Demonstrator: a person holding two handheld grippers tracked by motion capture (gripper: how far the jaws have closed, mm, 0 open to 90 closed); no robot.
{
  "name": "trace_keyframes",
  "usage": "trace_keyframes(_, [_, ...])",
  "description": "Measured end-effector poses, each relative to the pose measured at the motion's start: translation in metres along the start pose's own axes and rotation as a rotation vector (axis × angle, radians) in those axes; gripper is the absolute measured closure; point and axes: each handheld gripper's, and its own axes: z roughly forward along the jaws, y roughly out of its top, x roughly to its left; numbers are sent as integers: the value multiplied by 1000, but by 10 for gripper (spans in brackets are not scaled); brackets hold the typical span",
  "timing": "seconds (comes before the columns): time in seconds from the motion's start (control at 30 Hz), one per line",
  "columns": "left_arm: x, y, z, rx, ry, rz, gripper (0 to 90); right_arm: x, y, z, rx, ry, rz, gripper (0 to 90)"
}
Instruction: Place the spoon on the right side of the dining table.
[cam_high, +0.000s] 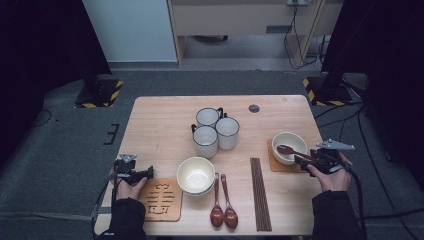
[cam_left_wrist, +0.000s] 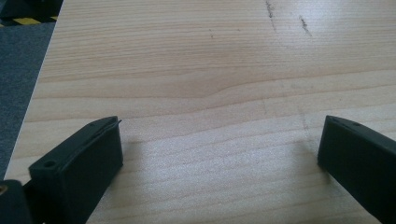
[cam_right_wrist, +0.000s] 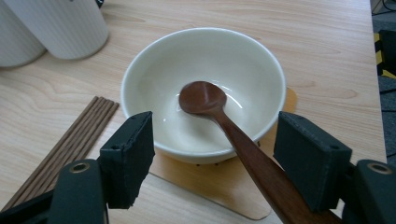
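A cream bowl (cam_high: 289, 145) (cam_right_wrist: 205, 51) sits on a light wooden coaster (cam_high: 276, 165) (cam_right_wrist: 219, 183) at the table's right. A dark wooden spoon (cam_high: 286, 149) (cam_right_wrist: 203, 98) lies with its head in the bowl and its handle leaning over the rim. My right gripper (cam_high: 299, 159) (cam_right_wrist: 217, 140) is open; the handle passes between the jaws, and neither jaw touches it. My left gripper (cam_high: 149, 173) (cam_left_wrist: 219, 144) is open over bare table (cam_left_wrist: 187, 70) near the left edge, holding nothing.
Two stacked cream bowls (cam_high: 195, 175) stand at front centre, beside a cut-out wooden coaster (cam_high: 161, 199). Two more wooden spoons (cam_high: 223, 210) and several chopsticks (cam_high: 260, 192) (cam_right_wrist: 70, 144) lie near the front edge. Three white mugs (cam_high: 215, 130) (cam_right_wrist: 65, 23) cluster mid-table.
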Motion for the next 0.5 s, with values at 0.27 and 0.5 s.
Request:
trace_keyframes(0.27, [0, 0, 0, 0, 0, 0, 0, 6, -4, -3, 1, 28, -4, 294])
trace_keyframes(0.5, [0, 0, 0, 0, 0, 0, 0, 13, -6, -5, 7, 47, -5, 300])
